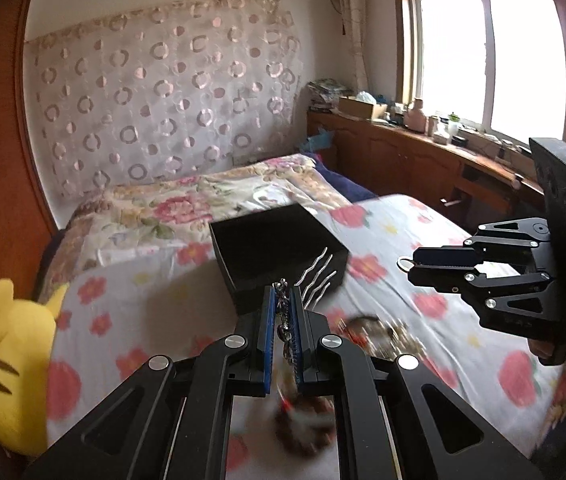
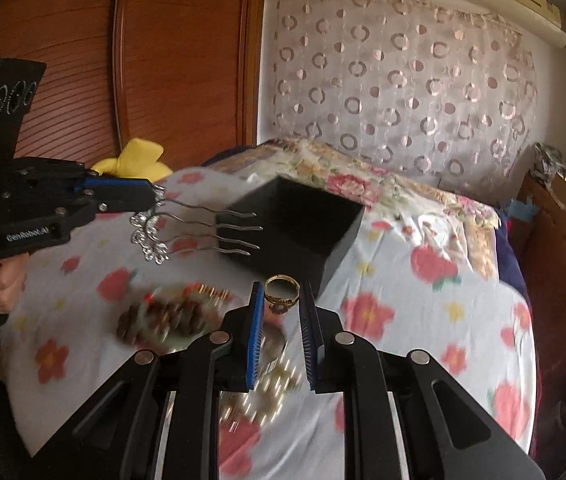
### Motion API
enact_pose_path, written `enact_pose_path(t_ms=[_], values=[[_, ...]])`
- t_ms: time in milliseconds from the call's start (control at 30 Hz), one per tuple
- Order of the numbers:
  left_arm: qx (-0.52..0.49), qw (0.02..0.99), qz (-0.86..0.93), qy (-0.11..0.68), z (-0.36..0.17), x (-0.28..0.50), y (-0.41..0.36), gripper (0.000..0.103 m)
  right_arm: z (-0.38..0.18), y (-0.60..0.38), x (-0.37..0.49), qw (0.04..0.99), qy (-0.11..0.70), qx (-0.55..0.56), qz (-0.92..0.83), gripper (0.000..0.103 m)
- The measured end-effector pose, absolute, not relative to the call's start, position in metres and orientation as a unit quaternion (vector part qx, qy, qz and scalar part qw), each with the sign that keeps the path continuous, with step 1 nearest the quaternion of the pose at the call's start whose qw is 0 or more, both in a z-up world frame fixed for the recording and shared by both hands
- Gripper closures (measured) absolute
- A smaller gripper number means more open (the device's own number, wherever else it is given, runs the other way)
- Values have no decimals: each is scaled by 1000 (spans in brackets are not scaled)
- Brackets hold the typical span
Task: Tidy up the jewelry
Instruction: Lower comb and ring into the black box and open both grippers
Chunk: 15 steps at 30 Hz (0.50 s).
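Observation:
An open black box (image 1: 279, 248) (image 2: 299, 224) sits on the flowered bedsheet. My left gripper (image 1: 284, 300) (image 2: 151, 196) is shut on a silver hair comb (image 2: 187, 226) whose wavy prongs (image 1: 319, 276) point toward the box, held above the bed. My right gripper (image 2: 281, 296) (image 1: 411, 266) is shut on a gold ring (image 2: 281, 292) with a purple stone, just short of the box's near corner; the ring also shows in the left wrist view (image 1: 405, 263). More jewelry lies blurred on the sheet: a brown bead bracelet (image 2: 163, 316) and a pearl strand (image 2: 271, 392).
A yellow plush toy (image 1: 15, 360) lies at the bed's left edge by the wooden wardrobe (image 2: 143, 60). A folded flowered quilt (image 1: 211, 200) lies behind the box. A cluttered wooden window ledge (image 1: 423, 140) runs along the right.

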<state>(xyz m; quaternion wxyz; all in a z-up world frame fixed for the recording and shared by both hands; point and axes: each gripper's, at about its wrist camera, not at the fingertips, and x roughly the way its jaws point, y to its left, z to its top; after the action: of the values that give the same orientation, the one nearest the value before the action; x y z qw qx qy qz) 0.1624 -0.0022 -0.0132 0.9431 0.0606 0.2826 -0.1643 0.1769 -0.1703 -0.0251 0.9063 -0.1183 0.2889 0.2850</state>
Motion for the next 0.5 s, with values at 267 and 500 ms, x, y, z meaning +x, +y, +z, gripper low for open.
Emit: enact_pose_path(t_ms=[267,500], values=[[36,944,-151,290,-10,229,9,97,-26,-151,244,902,296,-107,296,83],[28,936,-159,312,-20,267,8,96,-45,-137,275,892,324,-91,301,82]])
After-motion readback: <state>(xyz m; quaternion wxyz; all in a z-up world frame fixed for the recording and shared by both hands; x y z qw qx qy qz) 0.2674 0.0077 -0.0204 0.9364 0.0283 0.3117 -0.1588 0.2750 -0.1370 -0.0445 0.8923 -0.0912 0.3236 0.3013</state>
